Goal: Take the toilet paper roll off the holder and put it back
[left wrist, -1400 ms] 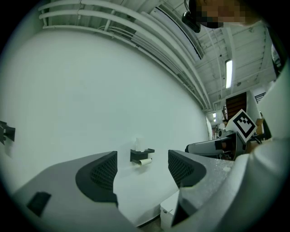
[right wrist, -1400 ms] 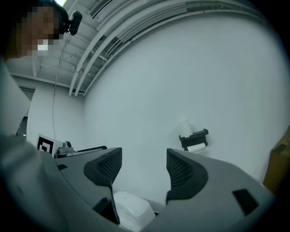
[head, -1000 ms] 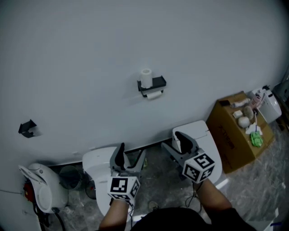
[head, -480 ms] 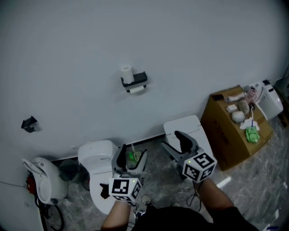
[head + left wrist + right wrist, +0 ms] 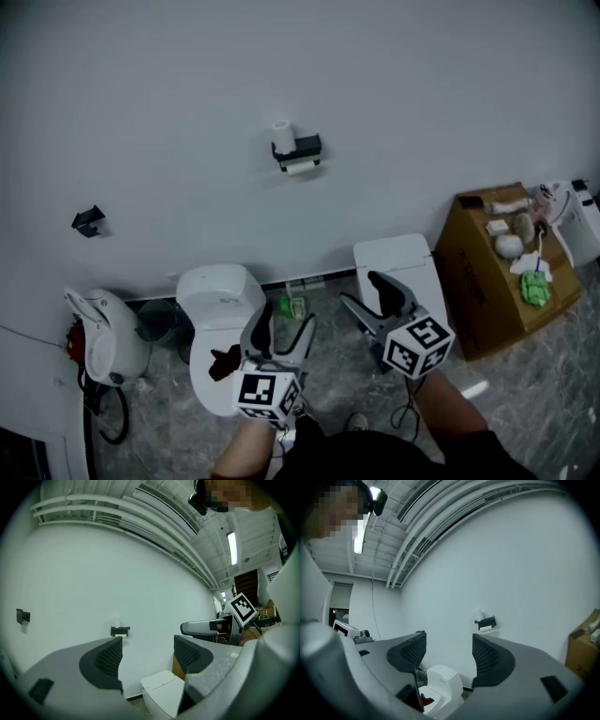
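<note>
A black holder (image 5: 302, 148) is fixed high on the white wall. A white toilet paper roll (image 5: 282, 136) stands upright on its top, and a second roll (image 5: 301, 168) hangs beneath it. The same holder (image 5: 120, 631) shows small and far off in the left gripper view, and the holder (image 5: 486, 622) also appears in the right gripper view. My left gripper (image 5: 280, 330) and right gripper (image 5: 367, 289) are both open and empty, held low near the floor, well away from the wall.
A white toilet (image 5: 217, 310) with a dark red thing in its bowl stands below left. A closed white unit (image 5: 401, 265) stands to its right, then a cardboard box (image 5: 497, 272) topped with small items. A white appliance (image 5: 101, 333) sits at far left. A black bracket (image 5: 88, 219) is on the wall.
The view has shifted: holder, toilets and box have drifted about the frame, and the open toilet bowl has come into sight. Both grippers stay open and low.
</note>
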Demonstrator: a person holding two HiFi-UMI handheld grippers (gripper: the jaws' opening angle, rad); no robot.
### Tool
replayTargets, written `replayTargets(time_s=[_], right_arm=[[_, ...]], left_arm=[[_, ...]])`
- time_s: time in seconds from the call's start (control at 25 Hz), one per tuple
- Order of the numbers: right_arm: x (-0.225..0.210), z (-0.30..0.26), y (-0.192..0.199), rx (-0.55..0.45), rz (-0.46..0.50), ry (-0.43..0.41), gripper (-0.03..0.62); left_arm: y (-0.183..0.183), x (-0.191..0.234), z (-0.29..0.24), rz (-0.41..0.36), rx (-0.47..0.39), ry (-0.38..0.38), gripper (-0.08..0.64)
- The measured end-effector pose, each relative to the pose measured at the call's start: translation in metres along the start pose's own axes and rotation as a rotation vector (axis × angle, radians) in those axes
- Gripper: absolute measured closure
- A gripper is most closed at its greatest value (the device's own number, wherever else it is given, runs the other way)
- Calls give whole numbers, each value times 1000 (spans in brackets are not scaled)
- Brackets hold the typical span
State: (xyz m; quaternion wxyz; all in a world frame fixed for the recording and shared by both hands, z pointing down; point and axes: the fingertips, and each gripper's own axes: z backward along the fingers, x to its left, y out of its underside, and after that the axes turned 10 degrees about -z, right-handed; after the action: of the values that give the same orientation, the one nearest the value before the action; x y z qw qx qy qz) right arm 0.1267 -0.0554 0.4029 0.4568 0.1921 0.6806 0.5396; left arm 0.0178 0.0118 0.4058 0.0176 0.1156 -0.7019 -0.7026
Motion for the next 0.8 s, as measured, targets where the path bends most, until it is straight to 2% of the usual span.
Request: replayTargets(time_s=[0.32,0.56,0.72,0.8], right_arm=[[40,-2,9,22,10,-57,293],[70,-14,14,9,22,-45,296],[87,-25,22,-6,17,-15,347],[93,-30,26,-16,17,5,433]], left_arm=[[-8,10,37,9,-2,-35,224],[-6,32,61,14,-7,-14,233],[-1,54,74,19,0,3,308],[2,64,79,21,1,21,394]])
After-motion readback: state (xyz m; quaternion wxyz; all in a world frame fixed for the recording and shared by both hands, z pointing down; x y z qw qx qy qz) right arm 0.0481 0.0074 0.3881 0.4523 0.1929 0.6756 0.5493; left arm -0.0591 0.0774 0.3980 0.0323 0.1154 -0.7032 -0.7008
